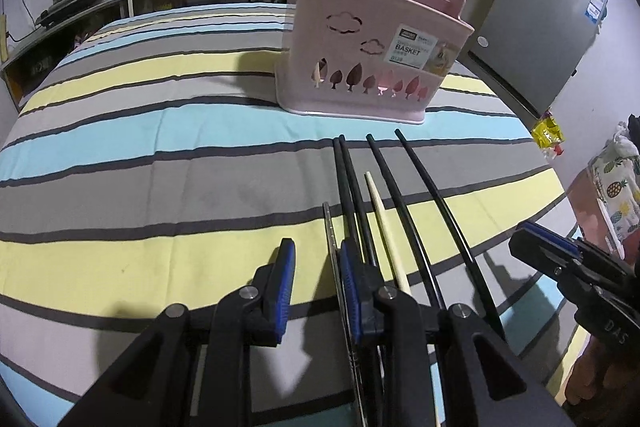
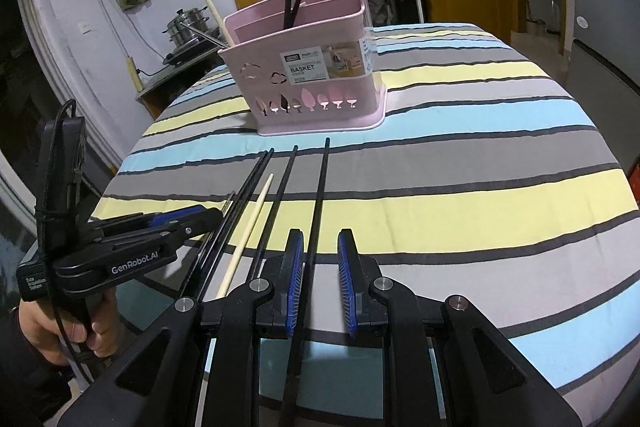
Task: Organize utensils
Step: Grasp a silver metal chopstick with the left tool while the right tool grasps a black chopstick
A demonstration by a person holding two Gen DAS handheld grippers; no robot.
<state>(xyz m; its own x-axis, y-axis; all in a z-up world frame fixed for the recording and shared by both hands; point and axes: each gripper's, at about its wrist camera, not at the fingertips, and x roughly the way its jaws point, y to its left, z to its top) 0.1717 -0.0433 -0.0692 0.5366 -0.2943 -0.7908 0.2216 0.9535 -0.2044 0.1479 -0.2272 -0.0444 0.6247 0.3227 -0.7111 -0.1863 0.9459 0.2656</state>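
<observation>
Chopsticks (image 2: 320,195) crowded on worktop (image 2: 480,187); both tongs wide, empty; right tongs (image 2: 320,283) risk nudging neighbours.

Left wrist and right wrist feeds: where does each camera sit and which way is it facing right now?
Left wrist: on the left gripper, low over the striped tablecloth, facing the pink basket; its open fingers show, plus the right gripper at the right edge.
Right wrist: on the right gripper, facing the same basket from further right; its open fingers straddle a black chopstick, and the left gripper and holding hand show at left.
Shared: basket, tablecloth, loose black chopsticks, one wooden chopstick.
</observation>
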